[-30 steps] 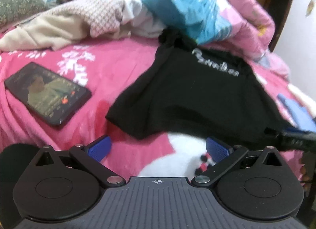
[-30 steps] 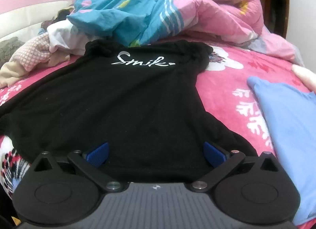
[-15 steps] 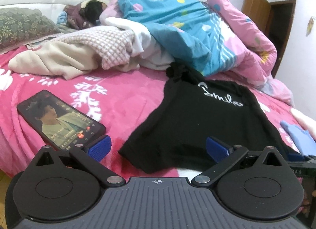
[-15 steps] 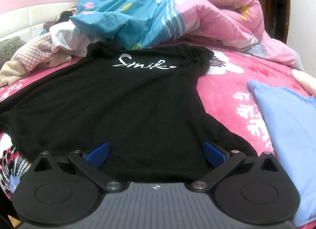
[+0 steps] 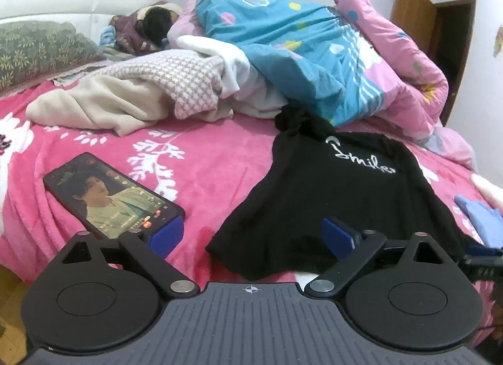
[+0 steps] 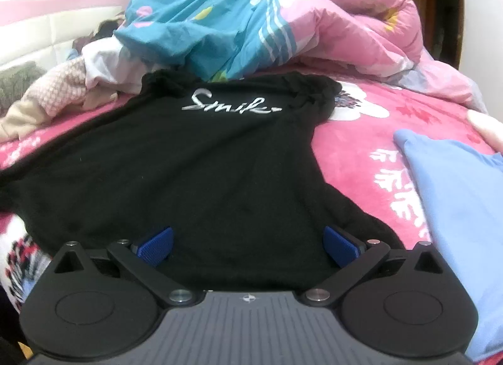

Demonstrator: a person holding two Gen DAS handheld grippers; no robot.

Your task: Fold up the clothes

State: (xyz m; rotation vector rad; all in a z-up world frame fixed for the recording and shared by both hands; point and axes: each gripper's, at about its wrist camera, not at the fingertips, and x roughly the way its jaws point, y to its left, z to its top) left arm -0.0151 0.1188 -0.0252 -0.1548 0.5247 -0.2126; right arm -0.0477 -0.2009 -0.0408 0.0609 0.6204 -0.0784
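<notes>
Your left gripper (image 5: 253, 234) has its blue fingers (image 5: 165, 234) spread wide, though they have just been closing a little, and nothing sits between them but pink blanket and the near corner of the shirt (image 5: 330, 195). Its right finger lies over the shirt's hem at lower right of the frame; the left one overlaps the end of the phone (image 5: 110, 198), and you cannot tell if it touches either. Your right gripper (image 6: 248, 242) also stands wide, both fingers (image 6: 155, 242) low over the shirt (image 6: 195, 170), gripping nothing. The black shirt lies spread flat on the bed (image 6: 371, 132), filling the middle of the right view, white lettering toward the top. A folded blue cloth (image 6: 452, 207) lies beside it at right. The quilt (image 5: 298, 53) is heaped along the top of both frames, with a beige blanket (image 5: 103, 107) at upper left in the left view.
</notes>
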